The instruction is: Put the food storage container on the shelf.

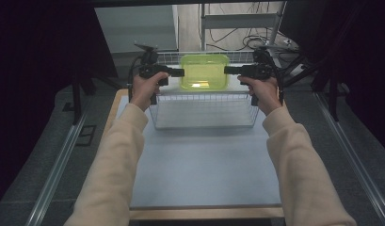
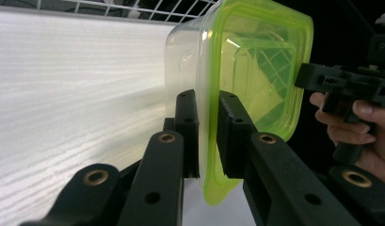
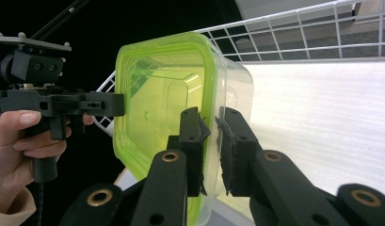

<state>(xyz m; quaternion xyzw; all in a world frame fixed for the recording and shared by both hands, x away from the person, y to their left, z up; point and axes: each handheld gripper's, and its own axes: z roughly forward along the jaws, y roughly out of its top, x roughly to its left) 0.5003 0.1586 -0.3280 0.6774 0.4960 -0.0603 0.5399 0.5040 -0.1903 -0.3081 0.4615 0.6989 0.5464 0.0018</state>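
Above the wire basket [image 1: 204, 110] at the tabletop's far end, left gripper [image 1: 180, 72] and right gripper [image 1: 228, 70] each have jaws clamped on opposite rims of the green-lidded container [image 1: 204, 71].

The wire basket [image 1: 204, 110] stands at the far end of the table [image 1: 204, 165], its mesh walls fencing its floor on all sides. The green-lidded container [image 1: 204, 71] hangs over its back half. The table's near part lies open between the sleeves.
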